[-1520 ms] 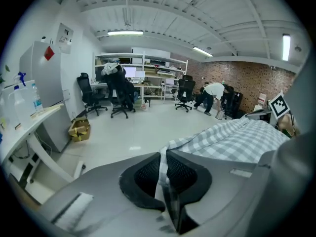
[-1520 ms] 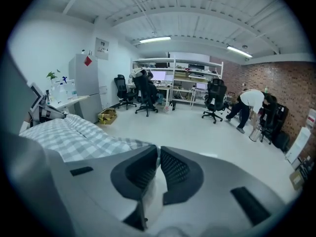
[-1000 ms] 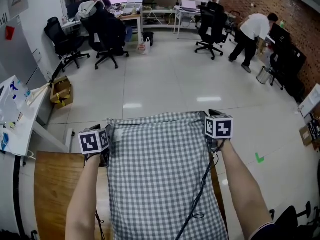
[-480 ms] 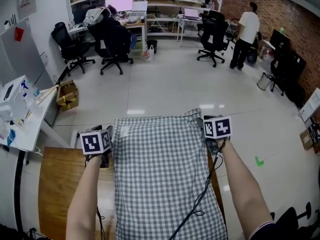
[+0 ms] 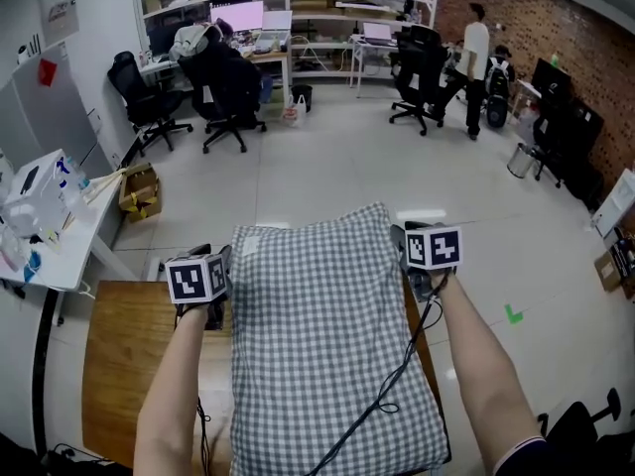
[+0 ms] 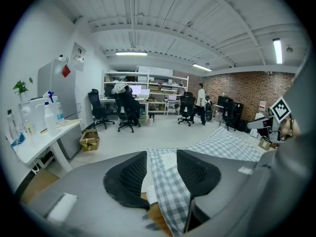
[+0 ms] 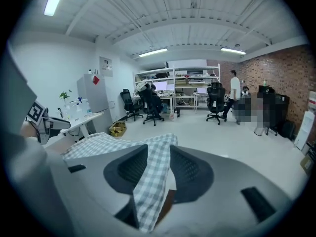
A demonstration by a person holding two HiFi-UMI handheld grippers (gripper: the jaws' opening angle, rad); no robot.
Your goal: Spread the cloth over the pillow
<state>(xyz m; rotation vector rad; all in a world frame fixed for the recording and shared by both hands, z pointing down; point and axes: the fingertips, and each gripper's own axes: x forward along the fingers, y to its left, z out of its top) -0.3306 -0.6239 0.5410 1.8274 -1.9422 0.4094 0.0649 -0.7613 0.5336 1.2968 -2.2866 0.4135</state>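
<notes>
Your left gripper (image 6: 160,171) had just squeezed in on the cloth (image 5: 327,355) at its far left corner, and your right gripper (image 7: 157,169) pinched the far right corner. The cloth hung above the table (image 5: 119,365). You had to lift both corners evenly.

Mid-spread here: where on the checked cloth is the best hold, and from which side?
The two far corners, one per side, approached from the near end along the side edges. The checked cloth is a long rectangle running away over the wooden table; thin corners fit between jaws, and holding both keeps the far edge stretched.
</notes>
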